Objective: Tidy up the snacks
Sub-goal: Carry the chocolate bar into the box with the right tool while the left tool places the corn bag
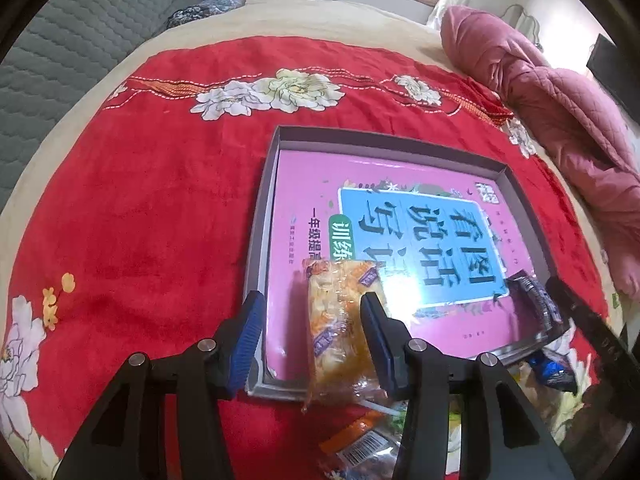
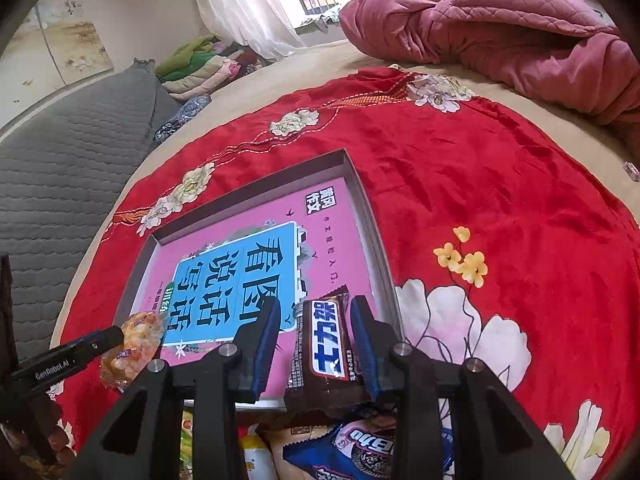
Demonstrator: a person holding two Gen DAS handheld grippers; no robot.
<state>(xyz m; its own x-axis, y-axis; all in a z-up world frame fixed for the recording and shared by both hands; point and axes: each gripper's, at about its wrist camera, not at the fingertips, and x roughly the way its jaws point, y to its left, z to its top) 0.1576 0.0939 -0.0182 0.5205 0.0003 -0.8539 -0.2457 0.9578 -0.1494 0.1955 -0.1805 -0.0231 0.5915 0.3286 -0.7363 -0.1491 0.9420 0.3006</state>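
While both sets of jaws stand spread, the left gripper straddles a clear-wrapped orange snack packet lying over the near rim of a shallow grey cardboard box, and the right gripper straddles a brown chocolate bar wrapper. A pink book lines the box, on a red floral blanket on the bed.

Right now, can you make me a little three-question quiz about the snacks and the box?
1. True or false: the pink book lies inside the grey box.
2. Which snack is between the right gripper fingers? A) orange cracker pack B) brown chocolate bar C) blue cookie pack
3. Fill in: the box sits on a ___ flowered cloth.

Key: 1 true; 2 B; 3 red.
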